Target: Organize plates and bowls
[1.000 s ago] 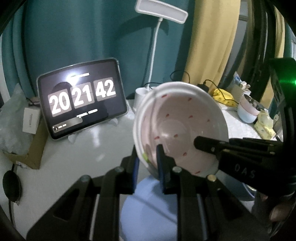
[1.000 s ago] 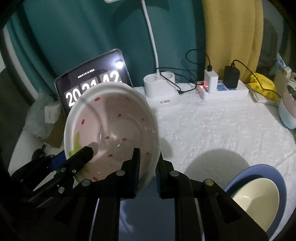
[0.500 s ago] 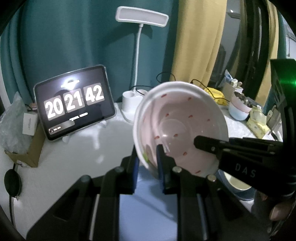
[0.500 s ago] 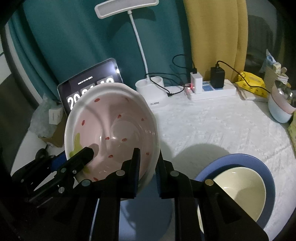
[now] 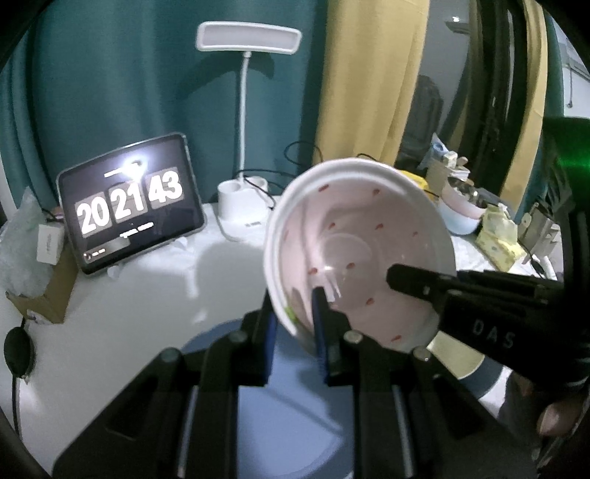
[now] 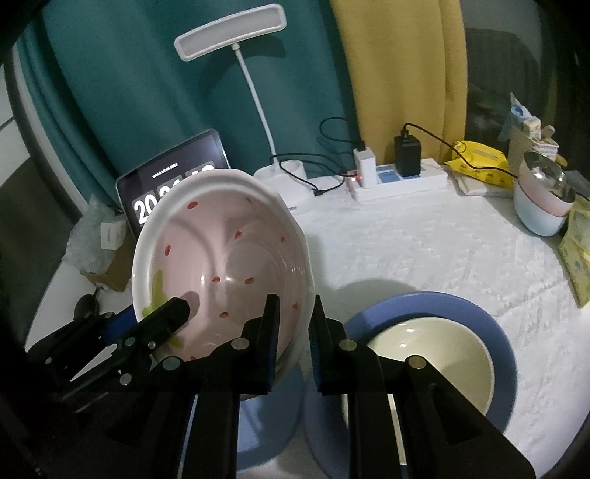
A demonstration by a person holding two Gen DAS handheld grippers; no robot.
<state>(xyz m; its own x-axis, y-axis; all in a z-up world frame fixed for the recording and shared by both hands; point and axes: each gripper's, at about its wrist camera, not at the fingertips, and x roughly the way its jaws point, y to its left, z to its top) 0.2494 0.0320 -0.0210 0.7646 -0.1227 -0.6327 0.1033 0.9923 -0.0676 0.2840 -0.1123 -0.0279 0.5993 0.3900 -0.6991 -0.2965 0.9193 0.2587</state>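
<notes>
together, left tongs (image 5: 295,313) and right tongs (image 6: 293,324) clamped opposite rims of a tilted pink bowl (image 6: 221,265), white-edged with red flecks.

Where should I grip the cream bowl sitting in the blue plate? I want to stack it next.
Take the cream bowl by its rim from above, one finger inside and one outside. It sits upright and open in the blue plate, so its upper rim is exposed.

We look forward along each gripper's fingers, close above the desk (image 6: 424,250), facing its back edge; both views share the strawberry bowl (image 5: 365,254) (image 6: 225,265), tablet clock (image 5: 129,206) and lamp (image 6: 230,31).
</notes>
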